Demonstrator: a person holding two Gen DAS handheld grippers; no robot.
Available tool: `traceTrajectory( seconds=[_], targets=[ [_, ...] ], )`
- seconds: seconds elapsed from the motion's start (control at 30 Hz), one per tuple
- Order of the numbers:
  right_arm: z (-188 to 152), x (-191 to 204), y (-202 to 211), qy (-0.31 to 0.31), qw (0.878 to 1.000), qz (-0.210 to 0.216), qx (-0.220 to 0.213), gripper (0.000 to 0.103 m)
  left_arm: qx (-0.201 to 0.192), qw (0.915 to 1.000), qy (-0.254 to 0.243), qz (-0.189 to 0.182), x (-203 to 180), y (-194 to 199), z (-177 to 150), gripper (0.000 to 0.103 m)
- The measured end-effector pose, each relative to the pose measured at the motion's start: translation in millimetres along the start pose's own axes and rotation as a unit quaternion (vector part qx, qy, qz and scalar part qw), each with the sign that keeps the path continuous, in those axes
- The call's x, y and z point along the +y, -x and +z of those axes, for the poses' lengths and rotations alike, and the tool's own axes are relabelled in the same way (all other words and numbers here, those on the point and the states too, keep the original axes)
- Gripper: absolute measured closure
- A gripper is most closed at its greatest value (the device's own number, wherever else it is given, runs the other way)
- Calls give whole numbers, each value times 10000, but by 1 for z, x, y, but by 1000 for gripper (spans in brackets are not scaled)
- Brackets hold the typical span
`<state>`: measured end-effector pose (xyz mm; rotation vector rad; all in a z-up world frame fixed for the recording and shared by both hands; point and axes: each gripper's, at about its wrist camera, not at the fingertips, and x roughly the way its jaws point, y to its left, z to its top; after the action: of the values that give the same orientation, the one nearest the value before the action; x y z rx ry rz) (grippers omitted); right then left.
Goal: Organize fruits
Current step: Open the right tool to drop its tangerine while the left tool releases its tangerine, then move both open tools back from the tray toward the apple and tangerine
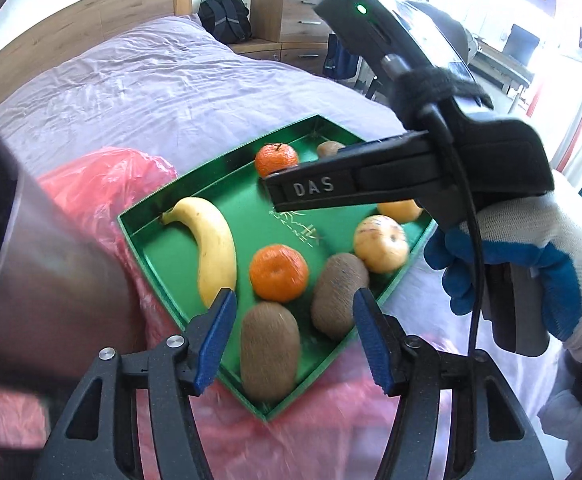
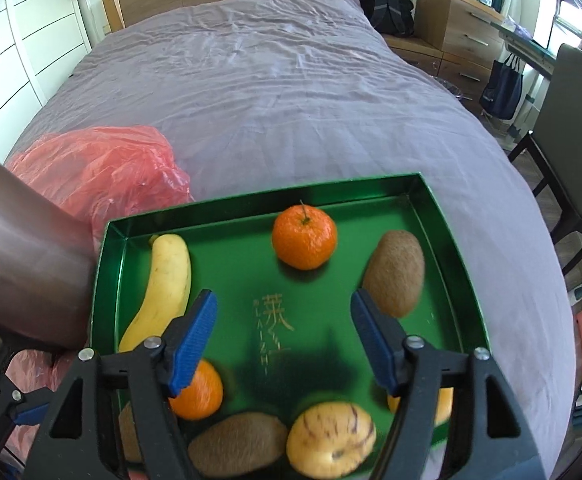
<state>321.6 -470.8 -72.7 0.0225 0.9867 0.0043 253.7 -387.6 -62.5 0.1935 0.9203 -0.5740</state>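
A green tray (image 2: 103, 280) lies on a bed (image 2: 271, 100) with a purple sheet, and it is the landmark here. Inside the tray a banana (image 2: 167, 280) lies along the left wall. One mandarin (image 2: 304, 237) sits near the far wall, a second mandarin (image 2: 201, 396) near the banana's lower end. One kiwi (image 2: 395, 274) is by the right wall, and another kiwi (image 2: 237, 446) and a yellow striped fruit (image 2: 329, 438) are at the near edge. A red plastic bag (image 2: 99, 168) touches the tray's left side. The left tongs (image 1: 293, 334) stand apart above the near corner, holding nothing. The right tongs (image 2: 283, 342) stand apart over the tray's middle, also empty.
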Motion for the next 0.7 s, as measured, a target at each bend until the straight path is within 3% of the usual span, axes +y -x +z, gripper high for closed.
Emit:
traceTrajectory(
  seconds=[0.3, 0.7],
  targets=[
    [-47, 10, 56, -365, 9990, 20, -243, 24, -198, 9997, 36, 133, 5, 61, -32, 43],
    [-118, 53, 116, -687, 9964, 196, -455, 24, -307, 9980, 297, 475, 25, 128, -87, 39]
  ],
)
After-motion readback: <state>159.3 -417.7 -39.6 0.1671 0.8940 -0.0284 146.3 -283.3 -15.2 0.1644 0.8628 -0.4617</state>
